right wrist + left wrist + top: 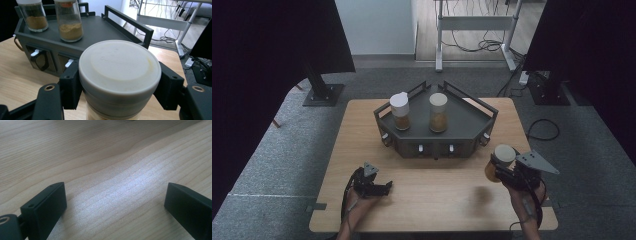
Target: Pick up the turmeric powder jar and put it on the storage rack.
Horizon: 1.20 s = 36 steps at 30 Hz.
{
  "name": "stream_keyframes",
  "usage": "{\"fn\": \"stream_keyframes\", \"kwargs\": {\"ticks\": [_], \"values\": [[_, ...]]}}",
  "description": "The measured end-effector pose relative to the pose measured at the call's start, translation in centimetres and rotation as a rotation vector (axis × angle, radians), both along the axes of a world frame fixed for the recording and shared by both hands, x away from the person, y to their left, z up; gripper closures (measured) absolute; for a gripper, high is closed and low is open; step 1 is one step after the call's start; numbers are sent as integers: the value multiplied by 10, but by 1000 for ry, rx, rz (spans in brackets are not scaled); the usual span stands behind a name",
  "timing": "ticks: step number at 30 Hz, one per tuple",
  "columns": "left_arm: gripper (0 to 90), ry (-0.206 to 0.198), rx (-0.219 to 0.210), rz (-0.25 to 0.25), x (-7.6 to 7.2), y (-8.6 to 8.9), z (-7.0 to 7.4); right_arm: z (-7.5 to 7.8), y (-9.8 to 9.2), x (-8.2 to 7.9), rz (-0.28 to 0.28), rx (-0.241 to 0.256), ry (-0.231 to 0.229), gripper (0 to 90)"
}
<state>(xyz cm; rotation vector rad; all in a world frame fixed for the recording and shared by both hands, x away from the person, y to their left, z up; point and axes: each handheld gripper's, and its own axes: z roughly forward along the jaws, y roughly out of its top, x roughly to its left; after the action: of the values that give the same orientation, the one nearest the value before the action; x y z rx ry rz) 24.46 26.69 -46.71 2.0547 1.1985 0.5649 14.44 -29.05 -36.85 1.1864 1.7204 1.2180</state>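
Pale wooden tabletop (432, 175). Right claw (504, 172) clamped around spice jar (120, 75) near front right edge, jar's base cut off. Left claw (379, 187) spread wide, empty, low over wood.

Black right gripper (501, 171) — grey three-cornered plate (trailing cable).

Wooden bench (362, 130), on grey carpet. Dark angular rack (437, 132) at the far middle, carrying two spice jars: white-capped jar (400, 111) left, beige-lidded jar (438, 112) right, standing apart. Right gripper (502, 172) at the near right edge, fingers clamped on a third jar (499, 161), raised off the bench. Left gripper (384, 188) low at near left, holding nothing.
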Motion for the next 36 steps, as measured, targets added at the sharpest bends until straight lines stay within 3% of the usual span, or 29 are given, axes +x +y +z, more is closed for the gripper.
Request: {"fn": "stream_keyframes", "kwargs": {"ticks": [36], "values": [[37,1,0,-4,0,0,0,36,3,58,31,-11,-23,331]]}}
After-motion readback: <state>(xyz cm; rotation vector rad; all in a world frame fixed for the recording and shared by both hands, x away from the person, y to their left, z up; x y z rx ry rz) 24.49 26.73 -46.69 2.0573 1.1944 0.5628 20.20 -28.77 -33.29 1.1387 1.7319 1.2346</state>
